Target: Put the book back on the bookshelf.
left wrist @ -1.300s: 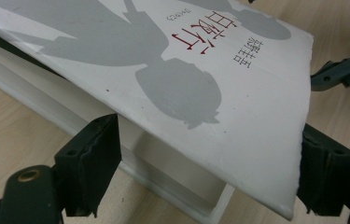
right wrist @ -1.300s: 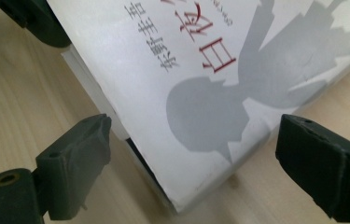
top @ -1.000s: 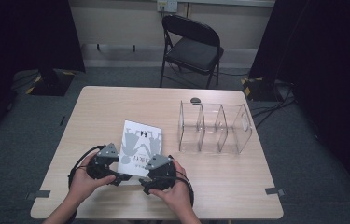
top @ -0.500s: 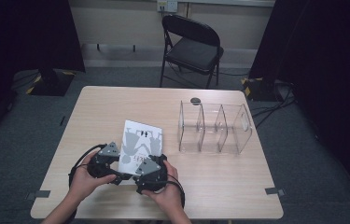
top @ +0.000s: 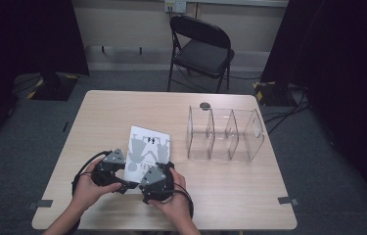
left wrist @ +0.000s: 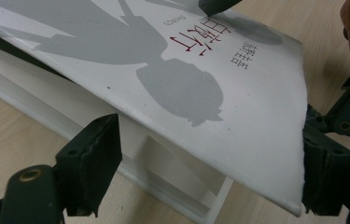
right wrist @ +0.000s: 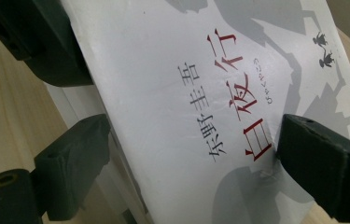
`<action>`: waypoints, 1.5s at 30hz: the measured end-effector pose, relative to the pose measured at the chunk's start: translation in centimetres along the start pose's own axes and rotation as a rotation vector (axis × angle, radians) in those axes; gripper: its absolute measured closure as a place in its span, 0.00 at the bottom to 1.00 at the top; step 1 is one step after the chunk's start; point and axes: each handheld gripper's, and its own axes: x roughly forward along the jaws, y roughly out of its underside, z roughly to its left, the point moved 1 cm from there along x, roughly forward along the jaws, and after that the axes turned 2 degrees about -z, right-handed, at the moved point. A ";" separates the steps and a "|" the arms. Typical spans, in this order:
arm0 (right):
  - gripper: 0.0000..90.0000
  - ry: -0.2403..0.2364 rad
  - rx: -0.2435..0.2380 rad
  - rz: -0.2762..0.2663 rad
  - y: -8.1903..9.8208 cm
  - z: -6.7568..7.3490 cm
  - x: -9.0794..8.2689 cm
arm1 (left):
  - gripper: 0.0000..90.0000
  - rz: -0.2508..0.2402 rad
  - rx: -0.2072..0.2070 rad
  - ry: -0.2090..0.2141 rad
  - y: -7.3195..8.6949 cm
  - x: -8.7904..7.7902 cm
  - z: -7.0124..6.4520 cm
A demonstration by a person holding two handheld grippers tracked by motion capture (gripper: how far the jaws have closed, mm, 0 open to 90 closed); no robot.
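The left gripper (left wrist: 196, 172) is released around the book's (top: 145, 149) lifted cover. The right gripper (right wrist: 186, 172) is released too, perhaps touching the cover on the worktop (top: 122, 107).

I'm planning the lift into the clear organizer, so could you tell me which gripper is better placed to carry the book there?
Probably the right gripper: it sits at the book on the side nearer the clear organizer, its jaws straddling the cover. The left gripper is farther away.

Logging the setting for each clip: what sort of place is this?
Probably a lab or studio set up for recording: black curtains at the sides, one folding chair, cables across grey carpet, a lone wooden table.
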 end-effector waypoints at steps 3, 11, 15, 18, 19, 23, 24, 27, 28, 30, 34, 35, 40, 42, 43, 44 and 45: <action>0.13 0.024 -0.028 -0.007 0.1 0.2 0.1 | 0.20 0.003 0.012 -0.010 -0.2 -0.1 -0.1; 0.34 0.042 -0.060 -0.031 0.2 0.0 -0.5 | 0.21 -0.012 0.004 -0.010 0.5 0.1 0.3; 0.43 0.050 -0.071 -0.018 -0.4 -0.1 -1.0 | 0.25 -0.006 0.046 0.009 1.0 -0.3 0.6; 0.51 0.059 -0.074 -0.004 -0.8 -0.5 -1.6 | 0.22 0.006 0.049 -0.012 1.8 -0.4 1.0; 0.51 0.059 -0.074 -0.004 -0.8 -0.5 -1.6 | 0.22 0.006 0.049 -0.012 1.8 -0.4 1.0; 0.59 0.074 -0.063 0.015 -1.3 -1.3 -2.3 | 0.22 0.051 0.058 -0.003 2.6 -0.2 1.7; 0.60 0.079 -0.067 0.024 -1.4 -1.3 -2.4 | 0.21 0.056 0.060 -0.008 2.7 -0.1 1.8; 0.61 0.081 -0.066 0.035 -1.7 -1.6 -2.6 | 0.21 0.062 0.056 -0.016 2.9 -0.1 2.1; 0.62 0.084 -0.063 0.035 -1.8 -1.7 -2.7 | 0.21 0.063 0.057 -0.021 3.0 -0.1 2.2; 0.63 0.088 -0.054 0.040 -2.0 -1.9 -2.8 | 0.21 0.068 0.058 -0.027 3.2 0.0 2.4; 0.66 0.096 -0.046 0.054 -2.7 -2.4 -3.3 | 0.21 0.080 0.087 -0.022 3.4 -0.1 2.7; 0.66 0.101 -0.048 0.062 -2.9 -2.5 -3.4 | 0.21 0.077 0.095 -0.029 3.5 -0.1 2.7; 0.68 0.104 -0.036 0.090 -3.6 -3.3 -3.8 | 0.20 0.107 0.088 -0.032 4.0 0.1 3.2; 0.69 0.104 -0.032 0.101 -3.9 -3.5 -4.0 | 0.21 0.114 0.083 -0.034 4.1 0.4 3.2; 0.69 0.103 -0.027 0.112 -4.1 -3.6 -4.1 | 0.21 0.114 0.083 -0.034 4.1 0.4 3.2; 0.69 0.101 -0.026 0.113 -4.2 -3.7 -4.1 | 0.21 0.120 0.079 -0.038 4.2 0.8 3.2; 0.69 0.100 -0.021 0.118 -4.3 -3.8 -4.2 | 0.21 0.129 0.082 -0.049 4.2 1.1 3.2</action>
